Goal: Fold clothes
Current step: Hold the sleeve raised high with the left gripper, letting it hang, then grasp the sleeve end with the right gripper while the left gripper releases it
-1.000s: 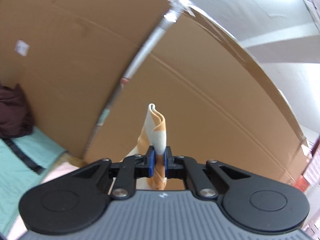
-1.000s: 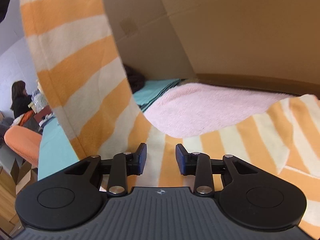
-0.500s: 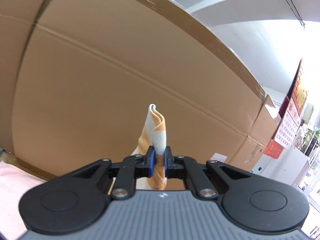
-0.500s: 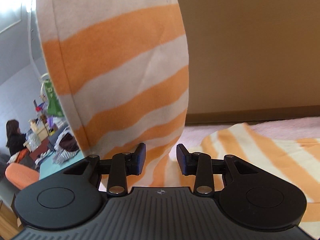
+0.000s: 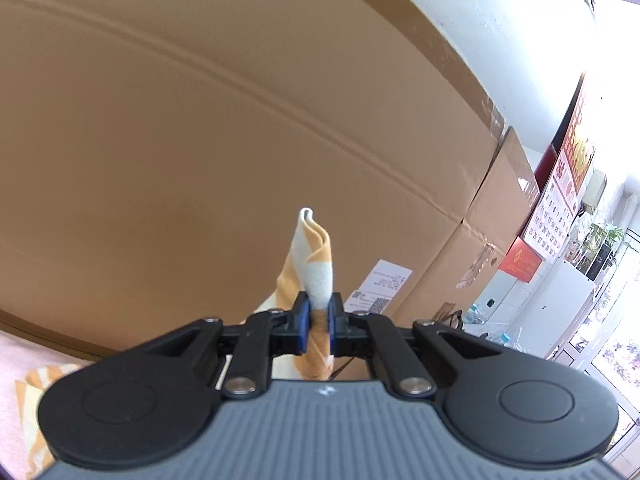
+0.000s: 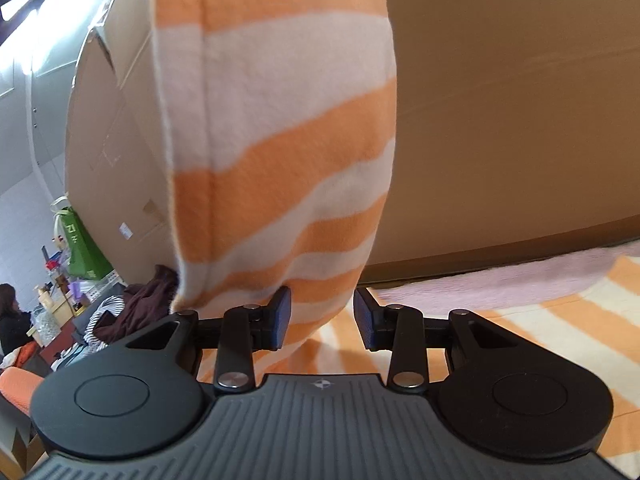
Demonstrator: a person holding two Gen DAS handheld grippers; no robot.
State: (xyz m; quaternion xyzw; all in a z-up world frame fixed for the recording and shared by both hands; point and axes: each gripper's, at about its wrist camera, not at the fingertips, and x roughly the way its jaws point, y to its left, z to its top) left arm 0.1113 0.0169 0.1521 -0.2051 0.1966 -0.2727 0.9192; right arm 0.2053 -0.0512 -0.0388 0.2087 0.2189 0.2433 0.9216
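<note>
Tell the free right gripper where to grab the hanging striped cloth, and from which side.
Take the hemmed left edge of the striped cloth, low down near its bottom corner. Come in from the left, with the open right gripper straddling the hem: that edge hangs straight and free, while the left gripper pinches a bunched corner above.

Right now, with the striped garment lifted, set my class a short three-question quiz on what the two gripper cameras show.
1. True or false: the left gripper is shut on a bunched edge of the orange-and-white striped garment.
2. Multiple choice: the right gripper is (A) shut on the garment, (B) open with the hanging striped cloth just ahead of its fingers, (C) holding a cardboard flap.
3. Fill in: behind the lifted cloth stands a large brown ____ box.

Key: 1 true; 2 B; 3 cardboard.
</note>
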